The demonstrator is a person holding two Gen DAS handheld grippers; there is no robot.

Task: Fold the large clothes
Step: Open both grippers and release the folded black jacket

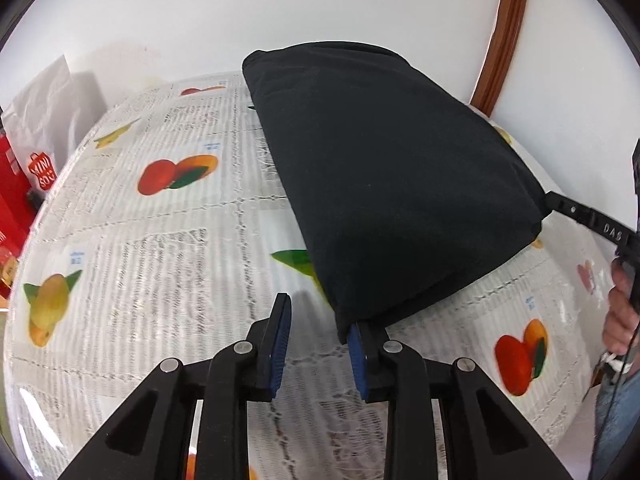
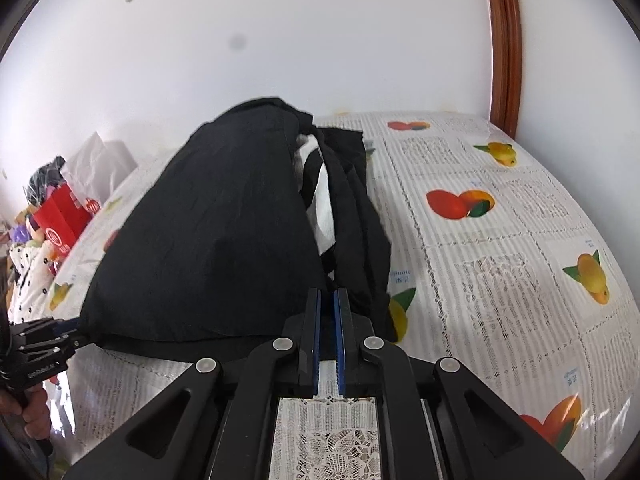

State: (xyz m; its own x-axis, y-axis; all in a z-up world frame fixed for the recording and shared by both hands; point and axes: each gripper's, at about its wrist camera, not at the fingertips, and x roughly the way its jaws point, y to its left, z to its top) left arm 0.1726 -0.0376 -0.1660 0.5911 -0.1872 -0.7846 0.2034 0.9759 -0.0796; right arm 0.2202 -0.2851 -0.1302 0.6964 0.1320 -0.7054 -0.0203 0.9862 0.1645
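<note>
A large black garment (image 1: 384,172) lies folded on the table, with white patches showing among its folds in the right wrist view (image 2: 224,236). My left gripper (image 1: 318,318) is open at the garment's near corner; the cloth edge drapes over its right finger (image 1: 358,354), and the left finger (image 1: 278,332) stands free. My right gripper (image 2: 328,300) has its jaws nearly closed, with a narrow gap, at the garment's near edge; the cloth lies right at its fingertips. It also shows in the left wrist view (image 1: 576,216), touching the garment's right corner.
The table carries a white lace-pattern cloth with fruit prints (image 1: 160,240). A red Miniso bag (image 1: 38,172) and a white bag stand at the table's left end. A white wall and a wooden door frame (image 2: 504,40) lie behind. A person's hand (image 1: 620,320) holds the right gripper.
</note>
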